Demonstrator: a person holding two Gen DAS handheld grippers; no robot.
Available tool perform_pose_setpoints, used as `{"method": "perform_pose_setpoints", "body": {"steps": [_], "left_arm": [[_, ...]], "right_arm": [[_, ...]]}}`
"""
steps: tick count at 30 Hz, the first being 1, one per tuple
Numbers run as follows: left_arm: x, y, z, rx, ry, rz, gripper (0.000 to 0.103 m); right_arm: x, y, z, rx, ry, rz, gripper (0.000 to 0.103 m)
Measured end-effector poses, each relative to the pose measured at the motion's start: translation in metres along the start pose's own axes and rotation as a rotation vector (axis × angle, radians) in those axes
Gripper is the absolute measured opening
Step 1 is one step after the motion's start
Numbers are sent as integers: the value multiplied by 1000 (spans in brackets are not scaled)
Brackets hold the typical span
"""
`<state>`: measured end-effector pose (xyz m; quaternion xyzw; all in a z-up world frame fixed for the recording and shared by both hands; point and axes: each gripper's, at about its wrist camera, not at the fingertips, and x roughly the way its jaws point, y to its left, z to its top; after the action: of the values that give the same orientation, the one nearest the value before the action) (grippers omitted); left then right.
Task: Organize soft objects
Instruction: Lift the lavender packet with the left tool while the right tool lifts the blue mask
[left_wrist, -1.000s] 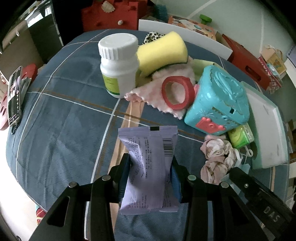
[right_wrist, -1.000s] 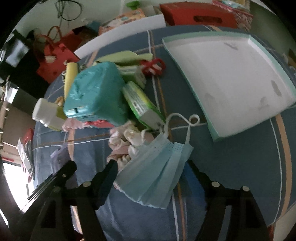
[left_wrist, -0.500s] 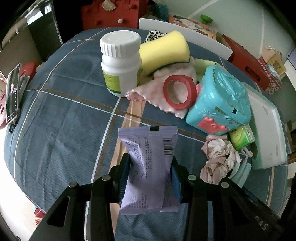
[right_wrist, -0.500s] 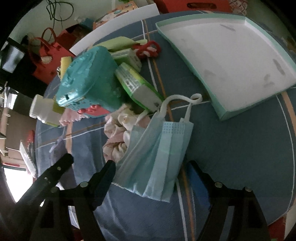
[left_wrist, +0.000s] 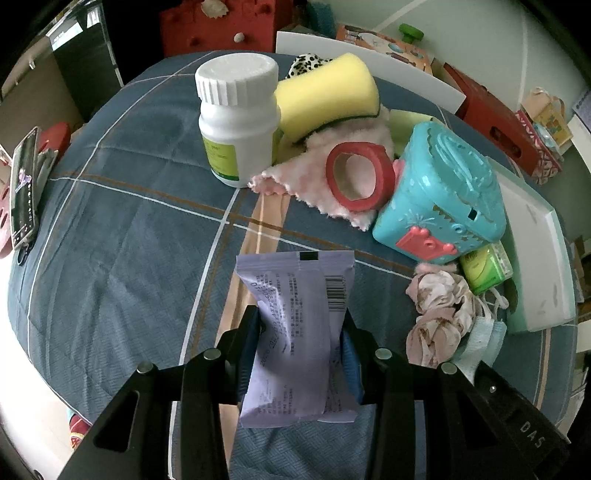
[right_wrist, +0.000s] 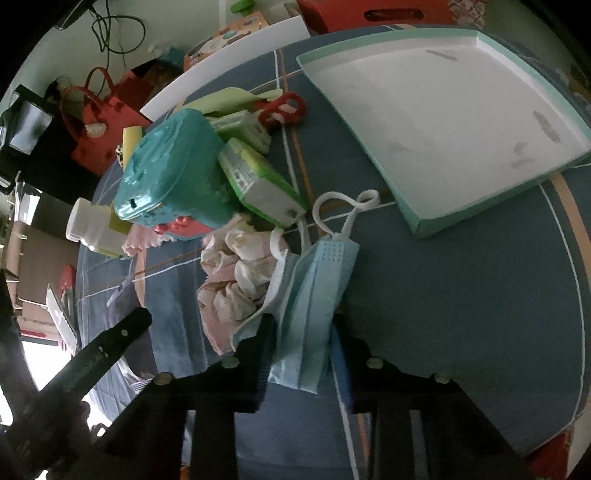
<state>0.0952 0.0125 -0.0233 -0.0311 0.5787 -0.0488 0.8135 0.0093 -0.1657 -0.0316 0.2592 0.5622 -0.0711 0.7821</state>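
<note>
Blue plaid cloth covers the desk (left_wrist: 122, 236), both tools loaded.
White tray (right_wrist: 443, 122) lies empty at the far right; the left tool (left_wrist: 301, 349) clamps a lilac packet (left_wrist: 295, 332), and the right tool (right_wrist: 301, 345), jaws just closing, pinches the blue face mask (right_wrist: 314, 295) beside a crumpled pink cloth (right_wrist: 232, 273).

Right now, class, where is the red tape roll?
Left wrist view, upper centre: the tape roll lies on the pink cloth, between the white bottle and teal box.
</note>
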Motion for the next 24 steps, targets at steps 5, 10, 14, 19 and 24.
{"method": "perform_pose_setpoints", "body": {"steps": [5,10,14,19,24], "left_arm": [[3,-1,0,5,9,4,42],[6,-2,0,10,12,4,42],[7,-4,1,11,14,-7,42],[4,0,1,-12,17,-61,42],[4,5,1,-36,22,-124,42]], "right_arm": [[-6,-11,1,8,-7,7,23],[-10,-14,1,14,-23,24,20],[-22,-16,1,10,-48,28,19],[-42,-17,0,0,-84,44,19],[-61,-10,1,-8,-128,60,19]]}}
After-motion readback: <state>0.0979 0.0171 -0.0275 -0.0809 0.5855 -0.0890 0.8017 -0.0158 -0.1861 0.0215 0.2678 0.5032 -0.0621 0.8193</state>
